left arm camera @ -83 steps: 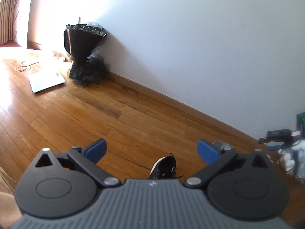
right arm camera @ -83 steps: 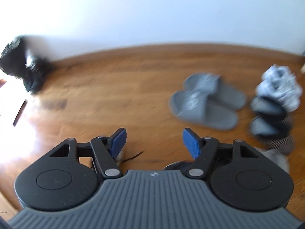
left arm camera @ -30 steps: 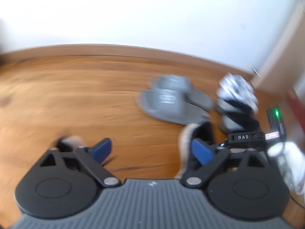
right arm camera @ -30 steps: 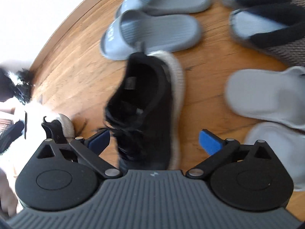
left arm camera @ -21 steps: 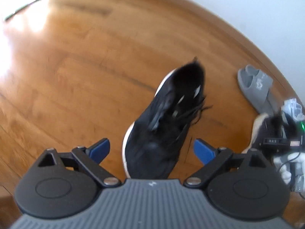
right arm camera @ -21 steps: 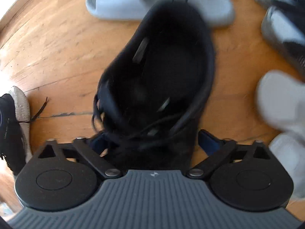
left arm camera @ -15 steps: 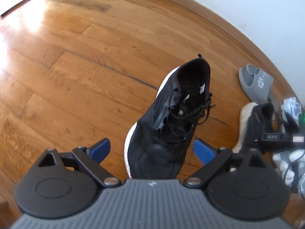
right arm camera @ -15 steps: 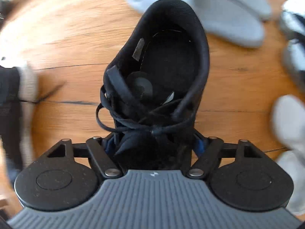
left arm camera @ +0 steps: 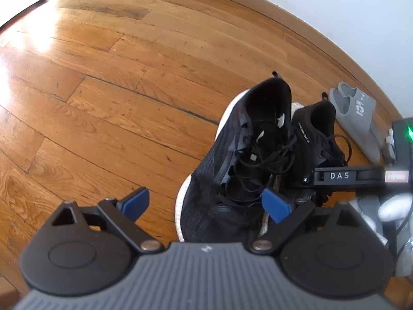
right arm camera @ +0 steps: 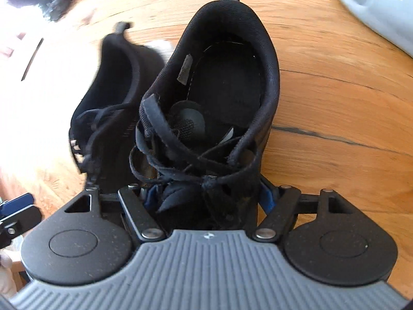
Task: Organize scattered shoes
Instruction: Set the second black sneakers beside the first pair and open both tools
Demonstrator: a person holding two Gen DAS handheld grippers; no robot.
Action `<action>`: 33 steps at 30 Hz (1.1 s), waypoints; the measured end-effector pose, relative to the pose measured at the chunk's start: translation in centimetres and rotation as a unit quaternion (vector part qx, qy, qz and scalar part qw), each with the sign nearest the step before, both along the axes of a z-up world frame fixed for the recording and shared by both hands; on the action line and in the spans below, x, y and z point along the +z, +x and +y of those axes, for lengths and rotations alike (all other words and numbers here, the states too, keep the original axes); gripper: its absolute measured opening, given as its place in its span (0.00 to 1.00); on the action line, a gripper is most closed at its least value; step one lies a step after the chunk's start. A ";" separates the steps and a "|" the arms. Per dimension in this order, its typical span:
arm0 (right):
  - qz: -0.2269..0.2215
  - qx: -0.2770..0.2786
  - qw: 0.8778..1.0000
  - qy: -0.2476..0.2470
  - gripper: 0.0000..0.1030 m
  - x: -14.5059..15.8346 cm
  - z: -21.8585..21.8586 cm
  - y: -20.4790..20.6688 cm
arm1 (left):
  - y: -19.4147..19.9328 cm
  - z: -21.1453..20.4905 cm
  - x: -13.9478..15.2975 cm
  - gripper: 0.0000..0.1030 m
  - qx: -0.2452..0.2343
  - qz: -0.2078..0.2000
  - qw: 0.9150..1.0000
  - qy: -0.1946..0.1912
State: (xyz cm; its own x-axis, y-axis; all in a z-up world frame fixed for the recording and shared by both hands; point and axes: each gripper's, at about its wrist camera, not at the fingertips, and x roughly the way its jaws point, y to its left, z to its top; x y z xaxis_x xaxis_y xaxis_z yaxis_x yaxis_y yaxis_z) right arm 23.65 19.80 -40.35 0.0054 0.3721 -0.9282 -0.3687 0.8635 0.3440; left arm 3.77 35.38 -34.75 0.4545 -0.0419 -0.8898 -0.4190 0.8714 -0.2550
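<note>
The right tool (right arm camera: 207, 196) is closed narrow on the front part of a black sneaker (right arm camera: 222, 98), near the laces; its blue pads are almost hidden by the fabric on both sides. This sneaker points its heel away from the camera, and its opening with the dark insole is well visible. Just beside it, on its left, stands the second black sneaker (right arm camera: 108, 108), a little blurred, and the two seem to touch at the side.

In the left wrist view the left tool (left arm camera: 206, 204) is wide open. The second black sneaker (left arm camera: 242, 160) with the white sole lies on the wooden floor (left arm camera: 108, 82); its toe part sits between the blue pads, nearer to the right one, and I cannot tell if that pad touches it. The sneaker held by the right tool (left arm camera: 315, 134) is close on its right. Behind them, near the baseboard, lies a pair of grey slides (left arm camera: 358, 113), side by side.
</note>
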 end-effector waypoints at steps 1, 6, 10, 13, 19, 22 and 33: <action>0.007 0.003 1.000 0.004 0.79 0.0 0.1 0.0 | 0.0 -0.1 0.1 0.92 -0.002 -0.002 1.000 -0.001; 0.025 -0.017 0.998 0.053 0.83 2.1 -2.7 -0.5 | 0.1 -0.5 0.5 0.92 -0.006 -0.012 1.000 -0.001; 0.004 -0.043 0.997 0.069 0.83 3.9 -4.6 -1.4 | 0.3 -0.9 0.1 0.92 -0.005 -0.003 1.000 -0.011; 0.013 -0.050 0.996 0.071 0.83 3.3 -4.6 -0.6 | 0.3 -1.2 0.8 0.92 -0.013 -0.011 1.000 -0.017; 0.024 -0.047 0.996 0.072 0.83 3.2 -3.0 0.7 | -0.6 -1.5 2.7 0.92 -0.018 -0.035 0.999 -0.026; 0.018 -0.040 0.997 0.060 0.81 1.6 -1.8 1.0 | -1.4 -1.3 3.2 0.92 -0.012 -0.039 0.999 -0.028; 0.020 -0.033 0.998 0.058 0.75 4.1 -1.6 0.0 | -3.4 -0.5 4.0 0.92 -0.002 -0.050 0.998 -0.032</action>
State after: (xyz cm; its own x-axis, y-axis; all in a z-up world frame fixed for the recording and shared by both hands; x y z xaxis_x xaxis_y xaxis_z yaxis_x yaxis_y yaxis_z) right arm 23.66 18.20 -36.30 -0.0027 0.4766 -0.8791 -0.2963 0.8393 0.4559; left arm 0.41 34.92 -30.80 0.5412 -0.0980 -0.8352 -0.3859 0.8535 -0.3502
